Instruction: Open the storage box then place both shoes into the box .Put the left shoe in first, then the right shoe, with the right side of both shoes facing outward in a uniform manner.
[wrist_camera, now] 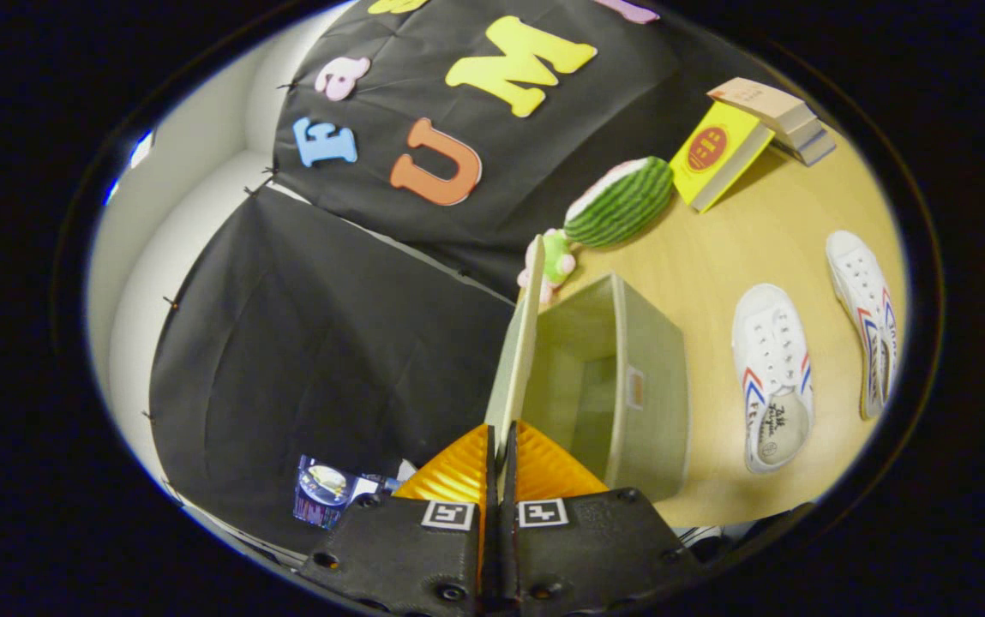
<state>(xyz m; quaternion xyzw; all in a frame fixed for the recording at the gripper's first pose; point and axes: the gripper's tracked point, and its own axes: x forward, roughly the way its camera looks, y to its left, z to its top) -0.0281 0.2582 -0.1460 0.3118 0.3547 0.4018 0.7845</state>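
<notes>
Bright even overhead light, soft shadows beside the shoes [773,377], strong fisheye bending, sharp focus.

The olive woven-cloth storage box [629,377] looks matt. Its stiff lid [519,343] sits pinched between the tool's [499,454] ribbed orange plastic fingers [456,471]. White canvas shoes [772,368] lie on the smooth pale wood desk [741,231].

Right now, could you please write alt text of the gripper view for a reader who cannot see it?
The gripper is shut on the lid of the open storage box, holding it raised. Two white shoes lie on the wooden table beyond the box.
</notes>
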